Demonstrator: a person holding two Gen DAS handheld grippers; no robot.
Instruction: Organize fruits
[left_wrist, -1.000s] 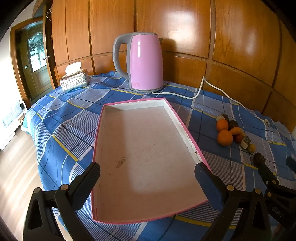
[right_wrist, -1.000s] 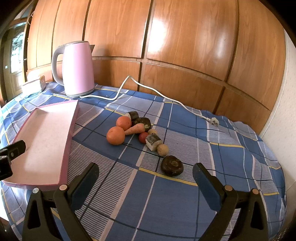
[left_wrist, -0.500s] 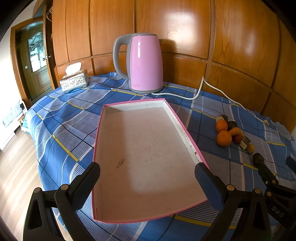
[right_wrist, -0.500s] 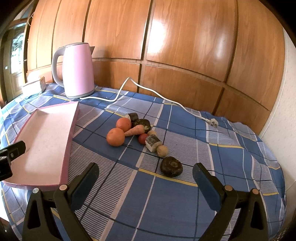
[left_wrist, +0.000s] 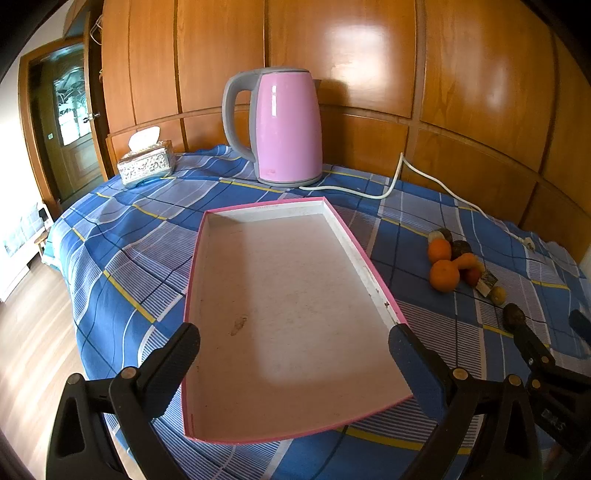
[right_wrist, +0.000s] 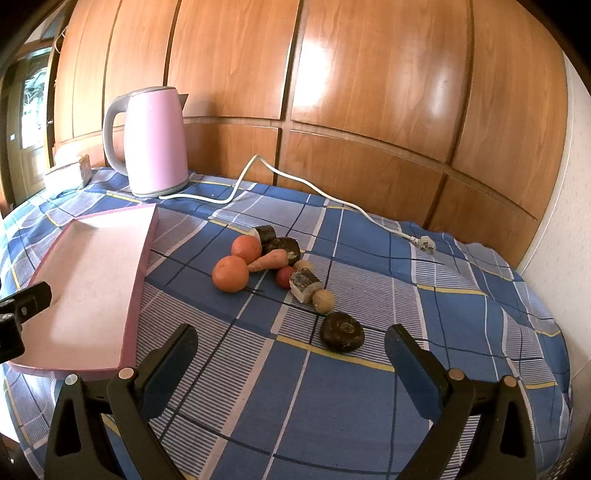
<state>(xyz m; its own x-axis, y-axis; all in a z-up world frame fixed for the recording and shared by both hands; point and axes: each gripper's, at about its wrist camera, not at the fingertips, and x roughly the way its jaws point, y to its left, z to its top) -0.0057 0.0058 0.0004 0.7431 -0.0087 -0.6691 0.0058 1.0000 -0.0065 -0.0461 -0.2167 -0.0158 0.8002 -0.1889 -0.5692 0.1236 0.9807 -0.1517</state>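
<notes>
A pink-rimmed white tray (left_wrist: 354, 242) lies empty on the blue plaid cloth; it also shows in the right wrist view (right_wrist: 146, 236). My left gripper (left_wrist: 291, 347) is open and empty over its near end. To the tray's right lies a cluster: two oranges (right_wrist: 231, 274), a carrot (right_wrist: 269, 260), a small red fruit (right_wrist: 285, 277), dark round pieces (right_wrist: 341, 331) and a small yellow-brown fruit (right_wrist: 323, 300). My right gripper (right_wrist: 290, 347) is open and empty, short of the cluster. The cluster shows at the right in the left wrist view (left_wrist: 444, 275).
A pink kettle (left_wrist: 286, 127) stands at the back, its white cord (right_wrist: 303, 184) trailing right to a plug (right_wrist: 424, 243). A tissue box (left_wrist: 146, 164) sits at the back left. Wood panelling backs the table. The table edge drops to the floor on the left.
Both views have shifted slightly; the fruit cluster looks a little farther off in both views. Both grippers stay open and empty.
</notes>
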